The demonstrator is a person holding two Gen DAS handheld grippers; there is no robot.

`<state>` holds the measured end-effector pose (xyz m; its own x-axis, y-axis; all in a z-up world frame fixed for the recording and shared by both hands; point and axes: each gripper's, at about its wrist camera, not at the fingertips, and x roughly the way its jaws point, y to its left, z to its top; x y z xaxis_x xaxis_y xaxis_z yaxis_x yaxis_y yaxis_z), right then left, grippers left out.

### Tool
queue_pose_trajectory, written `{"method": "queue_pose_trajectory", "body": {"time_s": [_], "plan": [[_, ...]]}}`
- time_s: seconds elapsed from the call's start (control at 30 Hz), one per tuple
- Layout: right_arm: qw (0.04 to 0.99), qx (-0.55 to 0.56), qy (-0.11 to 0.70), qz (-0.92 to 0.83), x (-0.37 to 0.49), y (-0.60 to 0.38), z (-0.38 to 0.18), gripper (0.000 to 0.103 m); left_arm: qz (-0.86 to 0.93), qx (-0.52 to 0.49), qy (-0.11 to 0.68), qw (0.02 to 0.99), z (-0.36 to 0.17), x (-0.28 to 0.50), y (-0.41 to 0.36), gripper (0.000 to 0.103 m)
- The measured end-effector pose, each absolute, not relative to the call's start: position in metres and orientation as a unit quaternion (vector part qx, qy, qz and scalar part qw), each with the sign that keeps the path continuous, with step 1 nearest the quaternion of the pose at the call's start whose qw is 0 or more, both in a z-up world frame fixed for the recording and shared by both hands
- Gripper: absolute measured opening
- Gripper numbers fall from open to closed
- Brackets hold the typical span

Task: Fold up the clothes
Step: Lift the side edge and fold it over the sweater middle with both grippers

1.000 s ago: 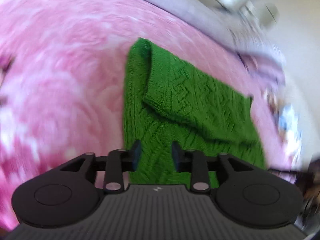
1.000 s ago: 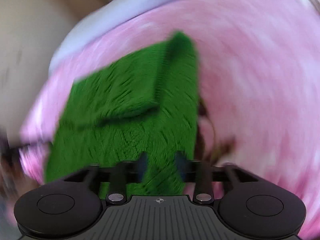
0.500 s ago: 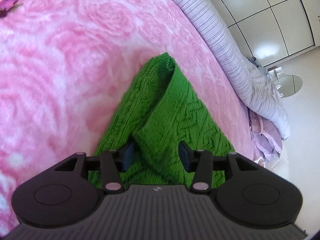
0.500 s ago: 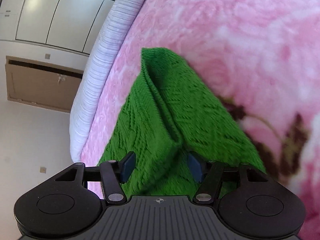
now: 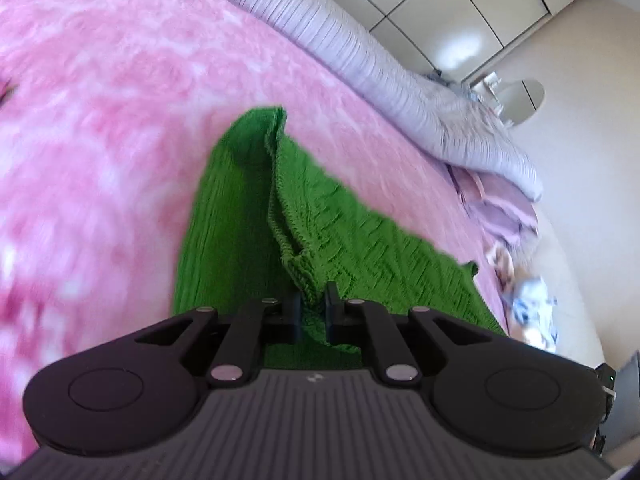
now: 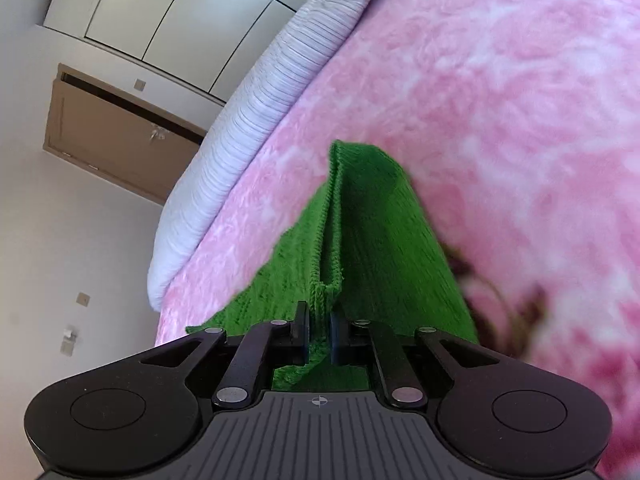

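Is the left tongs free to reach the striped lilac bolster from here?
Probably not: the left tongs are shut on the green knit, so reaching the bolster across the pink blanket means dragging or releasing it.

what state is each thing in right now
green sweater: partly folded, edge lifted off the pink blanket
left gripper: jaws shut on sweater edge
right gripper: jaws shut on sweater edge
wooden door: closed
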<state>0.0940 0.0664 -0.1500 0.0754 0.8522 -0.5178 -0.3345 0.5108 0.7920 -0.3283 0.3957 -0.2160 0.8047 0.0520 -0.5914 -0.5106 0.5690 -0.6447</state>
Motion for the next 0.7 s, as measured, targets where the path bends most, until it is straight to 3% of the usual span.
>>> {"method": "queue_pose_trajectory", "body": {"time_s": [0.17, 0.37, 0.7], "plan": [[0.676, 0.258, 0.57, 0.389, 0.069, 0.037, -0.181, 0.008, 0.186, -0.471, 0.276, 0.817, -0.239, -0.362, 0.37, 0.007], [0.687, 0.255, 0.539, 0.415, 0.056, 0.016, -0.158, 0.008, 0.19, -0.46, 0.273, 0.824, -0.233, -0.379, 0.356, 0.007], [0.682, 0.253, 0.556, 0.402, 0.045, -0.005, -0.171, 0.008, 0.194, -0.431, 0.282, 0.835, -0.232, -0.391, 0.343, 0.008]]}}
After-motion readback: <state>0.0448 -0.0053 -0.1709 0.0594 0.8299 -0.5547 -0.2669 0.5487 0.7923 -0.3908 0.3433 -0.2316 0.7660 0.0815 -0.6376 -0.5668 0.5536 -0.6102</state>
